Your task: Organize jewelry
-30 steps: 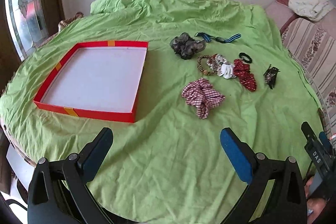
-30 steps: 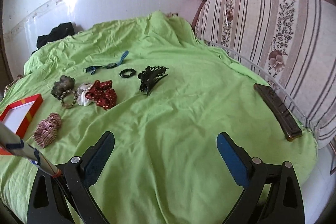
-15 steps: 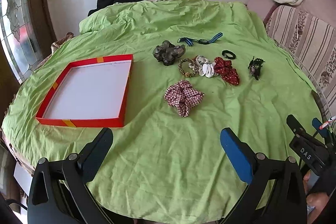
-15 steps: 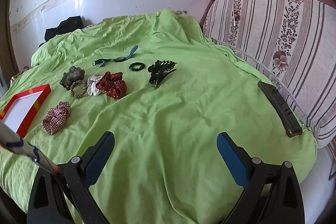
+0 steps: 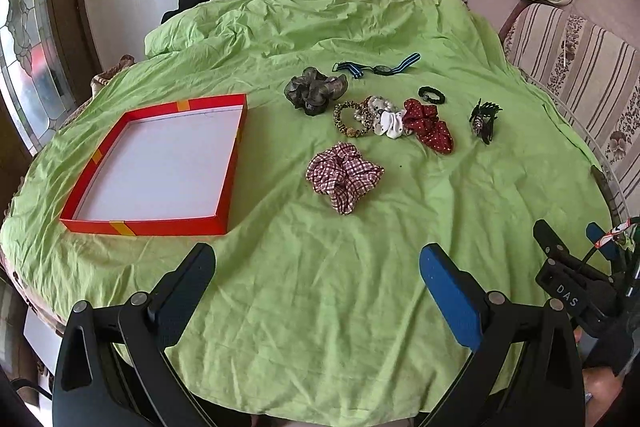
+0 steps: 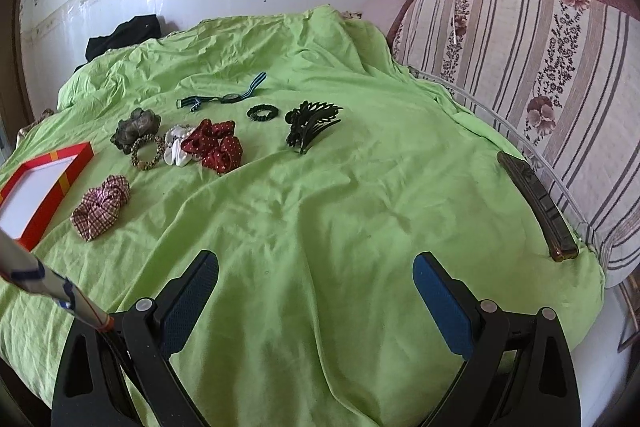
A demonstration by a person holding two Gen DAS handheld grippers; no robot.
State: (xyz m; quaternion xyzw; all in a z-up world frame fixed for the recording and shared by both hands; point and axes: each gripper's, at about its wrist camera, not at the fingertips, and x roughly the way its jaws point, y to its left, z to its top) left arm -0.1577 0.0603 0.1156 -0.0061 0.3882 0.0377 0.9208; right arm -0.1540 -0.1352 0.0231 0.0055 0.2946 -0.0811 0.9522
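- On the green sheet (image 5: 320,307), from our left wrist view, we see the left gripper (image 5: 316,291) spread wide and holding nothing, low over bare cloth at the near edge.
- Left of centre lies the red tray (image 5: 148,227), its white floor bare.
- Right of it, apart from the tray, lie the checked scrunchie (image 5: 344,177), olive scrunchie (image 5: 316,91), leopard bracelet (image 5: 350,119), white scrunchie (image 5: 392,123), red dotted scrunchie (image 5: 430,125), black hair tie (image 5: 432,95), black claw clip (image 5: 484,117) and striped watch (image 5: 378,69).
- From our right wrist view, the right gripper (image 6: 316,301) is equally wide and holds nothing.
- All the pieces sit far ahead to its left; a dark bar (image 6: 538,205) rests at the sheet's right edge beside the striped sofa (image 6: 540,59).
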